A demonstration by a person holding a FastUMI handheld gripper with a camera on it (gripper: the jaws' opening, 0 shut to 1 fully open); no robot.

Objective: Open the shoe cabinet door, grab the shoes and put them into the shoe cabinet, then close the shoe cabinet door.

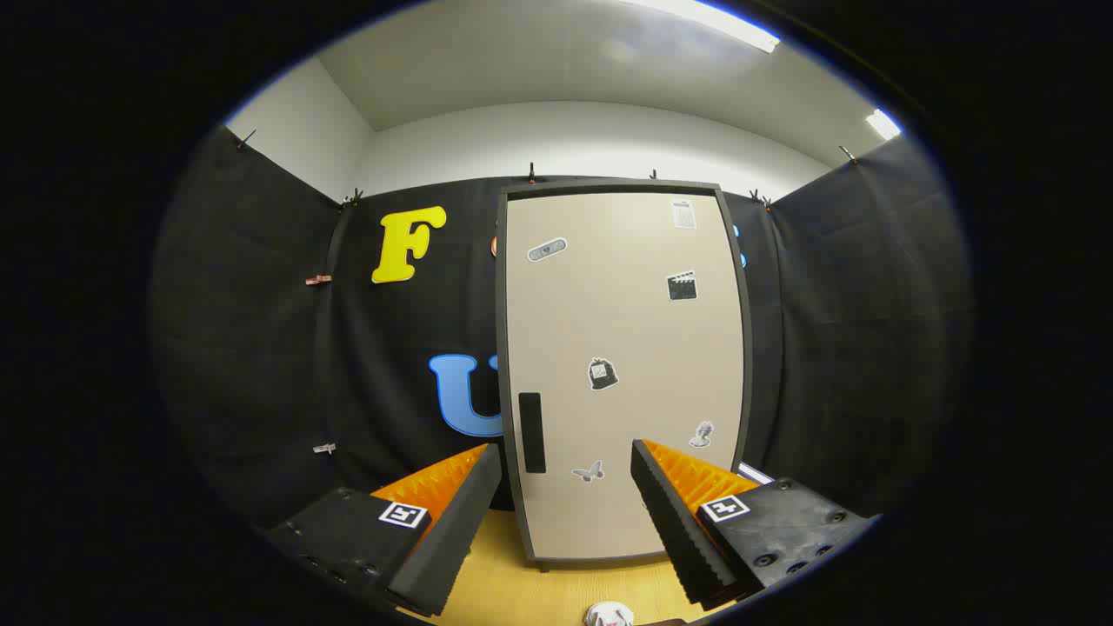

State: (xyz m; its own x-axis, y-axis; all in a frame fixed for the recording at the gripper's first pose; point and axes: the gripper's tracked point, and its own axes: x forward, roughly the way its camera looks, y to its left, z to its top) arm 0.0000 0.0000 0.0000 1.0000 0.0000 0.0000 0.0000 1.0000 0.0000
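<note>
The shoe cabinet [622, 374] stands upright on the wooden floor [522, 591], its long axis vertical and its beige door [626, 348] facing the camera, shut flush within a dark frame. A black vertical handle [531, 432] sits low near the door's left edge, its length running parallel to the cabinet's height. Several small stickers [602, 374] are scattered across the door. The gripper [565, 487] points straight at the cabinet, its jaws spread wide apart and holding nothing; the left finger [443, 530] lies just left of the handle and the right finger [687, 530] lies before the door's lower right part, so the lower door shows between them. The fingers appear short of the door, not touching it. On the floor below the cabinet, nearer than the fingertips, a small white part of a shoe [609, 615] shows, too cut off to tell which way it points.
</note>
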